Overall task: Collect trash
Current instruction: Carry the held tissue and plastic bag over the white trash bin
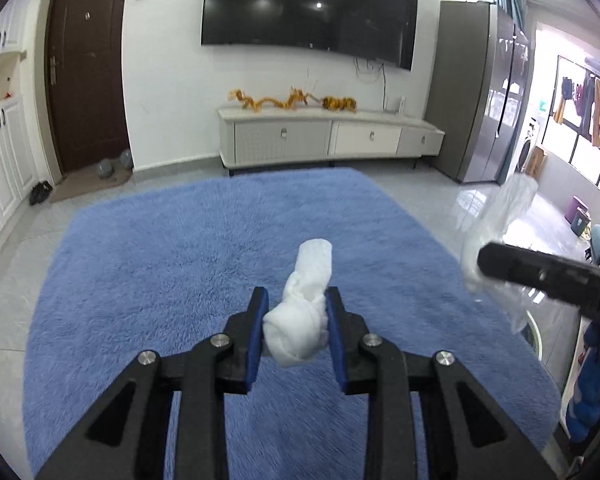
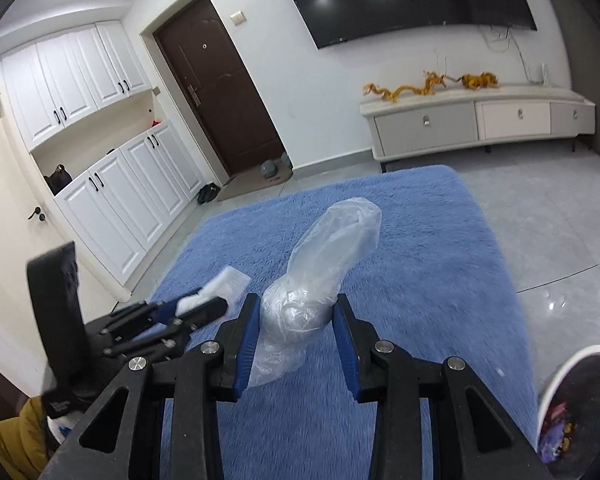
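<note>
My left gripper [image 1: 296,300] is shut on a crumpled white tissue [image 1: 300,316] and holds it above the blue rug [image 1: 160,264]. My right gripper [image 2: 296,308] is shut on a clear plastic bag [image 2: 324,264] and holds it above the same rug [image 2: 420,264]. The right gripper [image 1: 548,276] shows at the right edge of the left wrist view with the bag [image 1: 500,224] hanging from it. The left gripper with the tissue [image 2: 224,284] shows at the left of the right wrist view. A white-rimmed trash bin [image 2: 580,404] with rubbish inside sits at the lower right.
A white TV cabinet [image 1: 324,136] with golden dragon ornaments stands under a wall TV [image 1: 308,8]. A brown door [image 1: 84,76] and white cupboards [image 2: 112,152] are at the left. A grey fridge [image 1: 480,96] stands at the right. Glossy tile floor [image 2: 540,216] surrounds the rug.
</note>
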Motion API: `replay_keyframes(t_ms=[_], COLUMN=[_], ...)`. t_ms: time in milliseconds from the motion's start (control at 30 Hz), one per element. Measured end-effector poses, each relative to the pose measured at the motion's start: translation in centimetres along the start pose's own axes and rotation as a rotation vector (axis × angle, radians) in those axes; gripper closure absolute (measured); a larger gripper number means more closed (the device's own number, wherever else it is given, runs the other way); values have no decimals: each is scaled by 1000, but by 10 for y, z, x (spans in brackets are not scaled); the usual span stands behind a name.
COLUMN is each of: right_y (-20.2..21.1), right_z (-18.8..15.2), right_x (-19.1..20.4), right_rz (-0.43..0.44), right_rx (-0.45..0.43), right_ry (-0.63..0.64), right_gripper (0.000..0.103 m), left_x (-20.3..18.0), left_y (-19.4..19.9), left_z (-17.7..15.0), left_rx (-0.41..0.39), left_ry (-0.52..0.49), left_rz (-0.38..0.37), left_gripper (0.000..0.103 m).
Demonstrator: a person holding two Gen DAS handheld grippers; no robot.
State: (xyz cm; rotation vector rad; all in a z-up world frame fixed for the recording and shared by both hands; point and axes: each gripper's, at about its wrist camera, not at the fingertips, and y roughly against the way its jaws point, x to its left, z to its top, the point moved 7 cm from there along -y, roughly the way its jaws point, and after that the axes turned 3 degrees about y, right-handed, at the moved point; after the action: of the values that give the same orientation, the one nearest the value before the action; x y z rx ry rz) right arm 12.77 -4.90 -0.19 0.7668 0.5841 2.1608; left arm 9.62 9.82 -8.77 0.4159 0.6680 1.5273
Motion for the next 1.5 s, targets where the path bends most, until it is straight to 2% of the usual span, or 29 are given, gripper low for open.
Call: replay_keyframes(t_ms=[233, 500, 700, 1033, 1200, 1500], right_y=[37, 75, 108, 155, 154, 155], right_z=[-16, -26, -34, -50, -51, -52], right_x=[5, 8, 18, 50, 29, -29], right_rz=[-6, -14, -24, -50, -91, -164], right_rx=[-37, -89, -136, -193, -205, -213], right_ry=[1, 12, 27, 108, 89, -1], right_gripper=[69, 69, 69, 69, 69, 69], left_x=[-30, -60, -73, -88, -96, -135], left_y=[48, 72, 95, 154, 147, 106], left_z=[5, 0, -5, -3, 8, 20], left_rx=[-73, -97, -126, -235, -252, -199], left_ry=[-58, -89, -107, -106, -120, -193], left_rz=[33, 47, 50, 51, 65, 36], left_gripper=[76, 76, 76, 76, 76, 76])
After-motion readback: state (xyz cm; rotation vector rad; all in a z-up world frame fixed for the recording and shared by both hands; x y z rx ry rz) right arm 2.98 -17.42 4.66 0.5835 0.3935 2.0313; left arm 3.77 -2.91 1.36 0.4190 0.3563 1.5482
